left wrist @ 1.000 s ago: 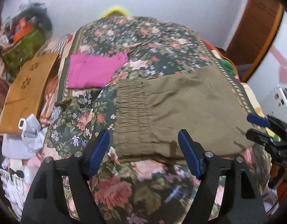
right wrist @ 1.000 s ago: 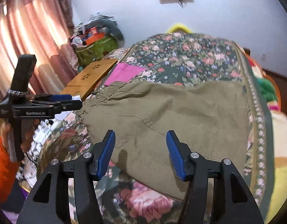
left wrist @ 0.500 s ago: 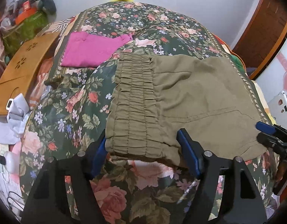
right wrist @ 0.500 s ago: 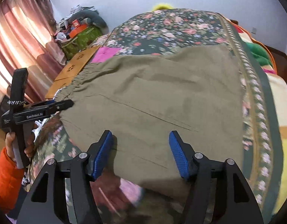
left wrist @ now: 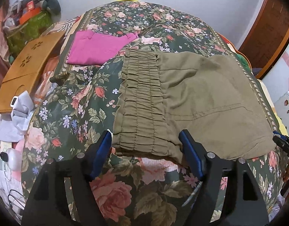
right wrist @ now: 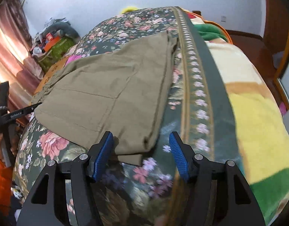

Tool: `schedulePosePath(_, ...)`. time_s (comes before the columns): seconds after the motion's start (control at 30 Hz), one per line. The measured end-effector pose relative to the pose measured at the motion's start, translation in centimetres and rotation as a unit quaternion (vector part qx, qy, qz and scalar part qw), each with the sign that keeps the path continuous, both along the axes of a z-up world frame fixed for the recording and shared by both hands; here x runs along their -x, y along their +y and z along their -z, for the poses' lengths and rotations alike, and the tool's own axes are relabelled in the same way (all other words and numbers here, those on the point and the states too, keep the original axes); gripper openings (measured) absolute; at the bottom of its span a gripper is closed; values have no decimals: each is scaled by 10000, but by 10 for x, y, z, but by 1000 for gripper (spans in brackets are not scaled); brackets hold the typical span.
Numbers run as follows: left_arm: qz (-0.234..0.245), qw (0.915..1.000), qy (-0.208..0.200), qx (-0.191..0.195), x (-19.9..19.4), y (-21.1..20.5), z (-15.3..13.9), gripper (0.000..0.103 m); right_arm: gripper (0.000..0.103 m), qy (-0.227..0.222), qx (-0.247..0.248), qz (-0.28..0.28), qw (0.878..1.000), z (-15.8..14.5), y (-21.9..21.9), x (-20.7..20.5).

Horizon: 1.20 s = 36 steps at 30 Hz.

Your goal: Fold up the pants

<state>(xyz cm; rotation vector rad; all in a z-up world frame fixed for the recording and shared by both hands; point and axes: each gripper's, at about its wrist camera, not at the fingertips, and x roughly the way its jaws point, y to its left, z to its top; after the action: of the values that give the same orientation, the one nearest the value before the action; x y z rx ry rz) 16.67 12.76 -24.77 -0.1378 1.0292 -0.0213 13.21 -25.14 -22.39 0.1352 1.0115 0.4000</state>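
- While the left gripper (left wrist: 146, 146) has its blue fingers (left wrist: 102, 151) spread wide around the elastic waistband corner of the olive pants (left wrist: 200, 103), nothing is clamped.
- Equally wide, the right gripper (right wrist: 140, 152) straddles the opposite near corner, where folded layers stack.
- Only the left view shows the gathered waistband and a magenta garment (left wrist: 99, 48) beyond; only the right shows the yellow blanket (right wrist: 257, 124).
- Both grippers sit low over the bed's floral bedspread (left wrist: 69, 109), pointing across it.

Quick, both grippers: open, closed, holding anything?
Left gripper: open, straddling the olive pants at the waistband corner, holding nothing.
Right gripper: open over the pants' other near corner, holding nothing.
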Motion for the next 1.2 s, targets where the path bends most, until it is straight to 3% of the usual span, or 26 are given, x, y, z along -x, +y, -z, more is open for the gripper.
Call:
schedulePosePath(0.1, 19, 9999, -6, -156, 1, 1, -3, 85, 59, -38, 113, -25, 9999, -9, -4, -1)
schedulePosePath(0.27, 43, 9998, 90, -178, -5, 6, -22, 84, 59, -462, 311, -124, 9984, -33, -5, -10)
schedulePosePath(0.5, 75, 9987, -308, -392, -28, 5, -65, 85, 60, -862, 181, -167, 9960, -51, -4, -46)
schedulePosePath(0.63, 84, 9975, -399, -585, -53, 4, -74, 85, 60, -966, 205, -204, 9949, -53, -1, -75)
schedulePosePath(0.83, 103, 9968, -241, -749, -99, 7, -63, 86, 64, -987, 199, -375, 9942, -51, 2, -125)
schedulePosePath(1.2, 192, 9986, 417, -251, -155, 23, -11, 86, 65, -565, 428, -465, 9964, -9, 12, -236)
